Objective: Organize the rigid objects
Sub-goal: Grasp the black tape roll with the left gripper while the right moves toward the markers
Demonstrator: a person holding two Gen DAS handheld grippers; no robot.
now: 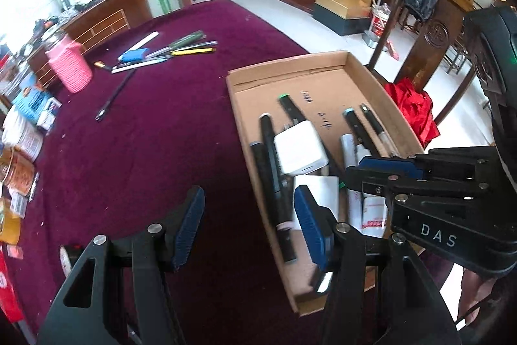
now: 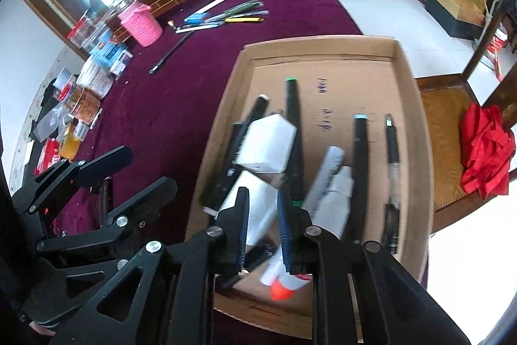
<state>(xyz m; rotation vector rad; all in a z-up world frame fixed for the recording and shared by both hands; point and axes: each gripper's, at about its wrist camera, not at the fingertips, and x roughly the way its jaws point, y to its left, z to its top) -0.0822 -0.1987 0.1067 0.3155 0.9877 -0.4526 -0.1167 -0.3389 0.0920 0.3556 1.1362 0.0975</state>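
Observation:
A cardboard box lies on the purple tablecloth and holds several black markers, a white adapter, white tubes and an orange-capped tube. My left gripper hangs open and empty over the box's left wall. My right gripper hovers over the box's near end, its jaws a narrow gap apart with nothing pressed between the pads. Loose pens and a black pen lie farther back on the cloth.
A pink woven cup stands at the back left. Jars, cans and packets crowd the table's left edge. A wooden chair with a red cloth stands right of the box.

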